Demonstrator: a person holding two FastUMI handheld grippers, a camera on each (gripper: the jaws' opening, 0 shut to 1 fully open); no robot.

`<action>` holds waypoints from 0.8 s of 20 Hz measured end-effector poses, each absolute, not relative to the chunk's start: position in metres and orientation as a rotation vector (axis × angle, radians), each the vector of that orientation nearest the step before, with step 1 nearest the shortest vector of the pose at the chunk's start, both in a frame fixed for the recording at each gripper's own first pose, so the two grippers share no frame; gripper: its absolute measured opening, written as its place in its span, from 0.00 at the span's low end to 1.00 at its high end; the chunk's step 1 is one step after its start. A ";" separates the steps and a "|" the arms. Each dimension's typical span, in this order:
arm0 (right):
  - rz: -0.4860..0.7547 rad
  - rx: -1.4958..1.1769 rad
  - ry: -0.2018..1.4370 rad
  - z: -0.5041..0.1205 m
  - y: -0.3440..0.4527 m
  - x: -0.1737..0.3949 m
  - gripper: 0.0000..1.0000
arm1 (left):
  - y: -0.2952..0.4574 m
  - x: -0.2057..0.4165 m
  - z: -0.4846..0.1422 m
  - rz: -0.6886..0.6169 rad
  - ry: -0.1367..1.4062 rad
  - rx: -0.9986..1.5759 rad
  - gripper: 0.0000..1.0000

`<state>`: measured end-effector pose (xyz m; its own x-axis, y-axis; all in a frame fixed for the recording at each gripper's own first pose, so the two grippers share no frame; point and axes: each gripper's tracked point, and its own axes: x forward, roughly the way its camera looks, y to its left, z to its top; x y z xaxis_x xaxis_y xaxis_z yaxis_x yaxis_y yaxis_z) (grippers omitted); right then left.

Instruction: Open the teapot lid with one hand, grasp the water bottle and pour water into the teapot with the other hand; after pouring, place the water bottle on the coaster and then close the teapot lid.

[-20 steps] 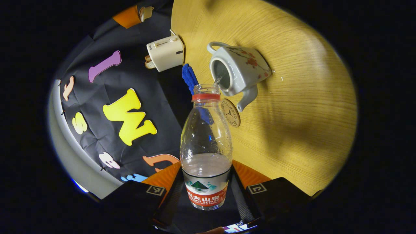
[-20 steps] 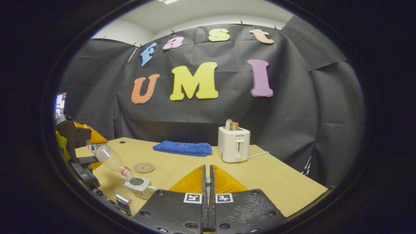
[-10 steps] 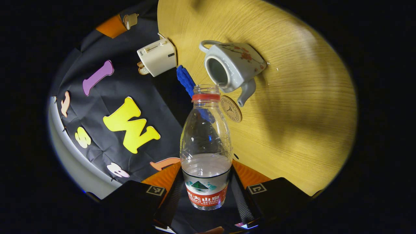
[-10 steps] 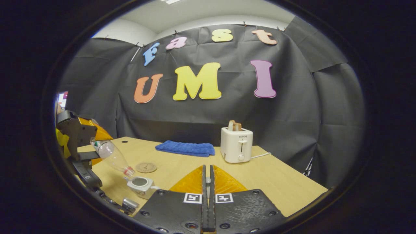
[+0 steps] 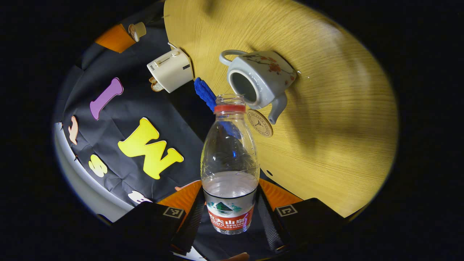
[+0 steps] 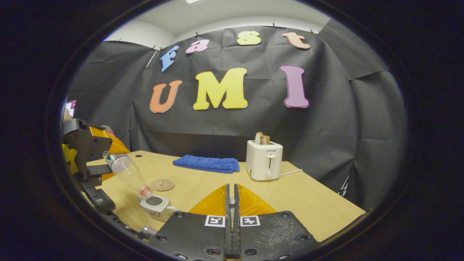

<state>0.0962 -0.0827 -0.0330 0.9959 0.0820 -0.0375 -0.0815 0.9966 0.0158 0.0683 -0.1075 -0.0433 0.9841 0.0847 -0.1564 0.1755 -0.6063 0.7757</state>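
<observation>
Wooden table (image 6: 203, 188), teapot (image 6: 156, 206), coaster (image 6: 162, 185), towel (image 6: 206, 164), toaster (image 6: 264, 165)

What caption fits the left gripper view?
Left gripper tips bottle toward open teapot beside coaster.

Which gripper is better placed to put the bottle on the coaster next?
Probably the left gripper: its jaws already hold the bottle, and the coaster lies just beyond the bottle's mouth, beside the teapot.

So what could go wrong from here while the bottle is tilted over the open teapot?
1. The water bottle mouth sits near the rim of the teapot; water may land on the table, where droplets already show.
2. The coaster lies close to the spout, so setting the bottle down might bump the teapot.
3. The right gripper fingers hold something small, presumably the lid; it could slip.
</observation>
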 end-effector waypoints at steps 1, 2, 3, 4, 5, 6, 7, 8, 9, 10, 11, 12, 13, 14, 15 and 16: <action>0.081 0.015 0.038 -0.034 -0.083 0.096 0.00 | -0.108 0.070 -0.042 -0.128 0.180 2.228 0.77; 0.080 0.014 0.038 -0.033 -0.083 0.096 0.00 | -0.107 0.070 -0.042 -0.130 0.184 2.231 0.77; 0.075 0.015 0.038 -0.033 -0.083 0.096 0.00 | -0.108 0.071 -0.042 -0.132 0.185 2.234 0.77; 0.075 0.015 0.036 -0.032 -0.084 0.096 0.00 | -0.108 0.069 -0.042 -0.132 0.186 2.239 0.77; 0.079 0.014 0.035 -0.032 -0.081 0.095 0.00 | -0.108 0.070 -0.041 -0.132 0.184 2.243 0.77; 0.078 0.013 0.033 -0.031 -0.081 0.095 0.00 | -0.108 0.069 -0.040 -0.129 0.176 2.248 0.77; 0.073 0.008 0.031 -0.031 -0.083 0.095 0.01 | -0.108 0.070 -0.039 -0.128 0.170 2.250 0.77; 0.067 0.004 0.029 -0.030 -0.083 0.094 0.00 | -0.108 0.071 -0.038 -0.126 0.158 2.247 0.77; 0.062 0.005 0.027 -0.029 -0.085 0.095 0.00 | -0.109 0.072 -0.037 -0.127 0.136 2.238 0.77; 0.058 0.009 0.025 -0.029 -0.086 0.094 0.00 | -0.111 0.071 -0.034 -0.135 0.104 2.220 0.77; 0.058 0.017 0.024 -0.028 -0.087 0.093 0.00 | -0.111 0.073 -0.033 -0.147 0.081 2.187 0.77; 0.056 0.027 0.018 -0.025 -0.090 0.092 0.00 | -0.108 0.078 -0.032 -0.152 0.074 2.142 0.77; 0.049 0.035 0.011 -0.023 -0.093 0.091 0.00 | -0.106 0.080 -0.034 -0.164 0.066 2.085 0.76; 0.039 0.045 0.003 -0.020 -0.098 0.090 0.00 | -0.105 0.084 -0.036 -0.179 0.062 2.016 0.76; 0.029 0.055 -0.003 -0.019 -0.101 0.089 0.01 | -0.103 0.086 -0.039 -0.195 0.069 1.930 0.76; 0.022 0.064 -0.008 -0.016 -0.104 0.088 0.00 | -0.101 0.087 -0.042 -0.209 0.064 1.839 0.76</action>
